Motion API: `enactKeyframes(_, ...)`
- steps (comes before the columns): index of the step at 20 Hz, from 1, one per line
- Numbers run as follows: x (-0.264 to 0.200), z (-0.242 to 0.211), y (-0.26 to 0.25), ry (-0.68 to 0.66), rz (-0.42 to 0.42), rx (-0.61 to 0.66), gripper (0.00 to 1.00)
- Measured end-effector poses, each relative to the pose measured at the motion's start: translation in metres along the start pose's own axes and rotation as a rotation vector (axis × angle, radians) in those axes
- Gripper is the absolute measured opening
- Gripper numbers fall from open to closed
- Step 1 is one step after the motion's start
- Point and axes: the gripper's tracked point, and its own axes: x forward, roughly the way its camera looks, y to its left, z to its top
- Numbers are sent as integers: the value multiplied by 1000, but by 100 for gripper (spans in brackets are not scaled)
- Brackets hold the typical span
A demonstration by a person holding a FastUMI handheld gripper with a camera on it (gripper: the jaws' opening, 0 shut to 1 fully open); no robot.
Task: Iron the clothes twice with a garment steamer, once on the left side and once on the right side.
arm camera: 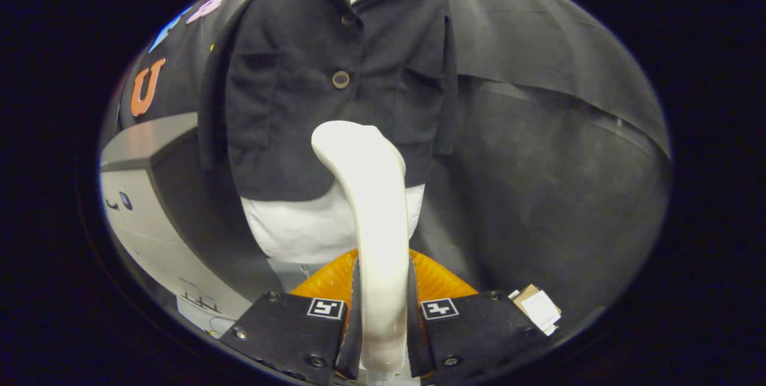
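Gripping the white garment steamer point(371, 194) by its handle, the tool point(383, 320) has both fingers pressed against the handle's sides, with the steamer rising between them and curving forward at its head. Just beyond the head hangs a black button-front shirt point(335, 81) worn over a white mannequin torso point(299, 227); the head overlaps the shirt's lower hem near the middle. An orange base point(326, 281) shows behind the fingers below the torso, and a small cardboard tag point(535, 305) lies beside the right-hand finger
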Motion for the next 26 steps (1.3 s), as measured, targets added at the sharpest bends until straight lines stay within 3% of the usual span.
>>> enactKeyframes(11,-26,60,19,-205,114,55,33)
enactKeyframes(26,-93,131,15,-488,442,30,34)
